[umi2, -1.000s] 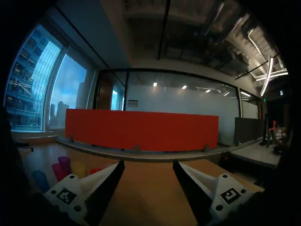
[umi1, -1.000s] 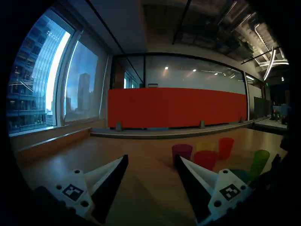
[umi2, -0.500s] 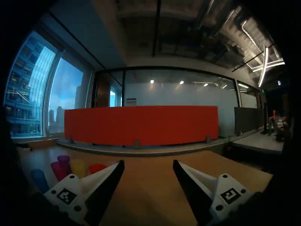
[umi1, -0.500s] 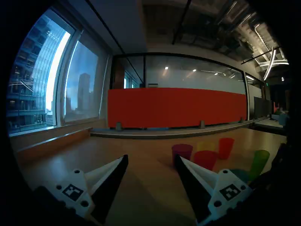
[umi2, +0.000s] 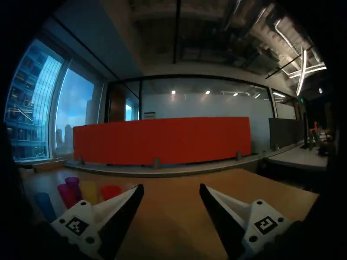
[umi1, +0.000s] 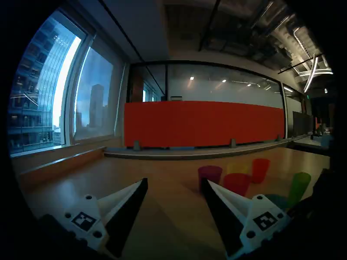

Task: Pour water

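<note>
Left gripper, fingers apart and empty, appeared nearer the cups, upright ahead-right; right gripper, likewise spread, had them far left.

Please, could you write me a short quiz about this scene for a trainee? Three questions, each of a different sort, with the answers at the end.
1. True or false: the left hand-held gripper holds a cup.
2. The coloured cups stand: A. in a sink; B. on the wooden table; C. on a shelf.
3. Fill in: the jaws of the right hand-held gripper stand ____.
Key: 1 false; 2 B; 3 open.
</note>
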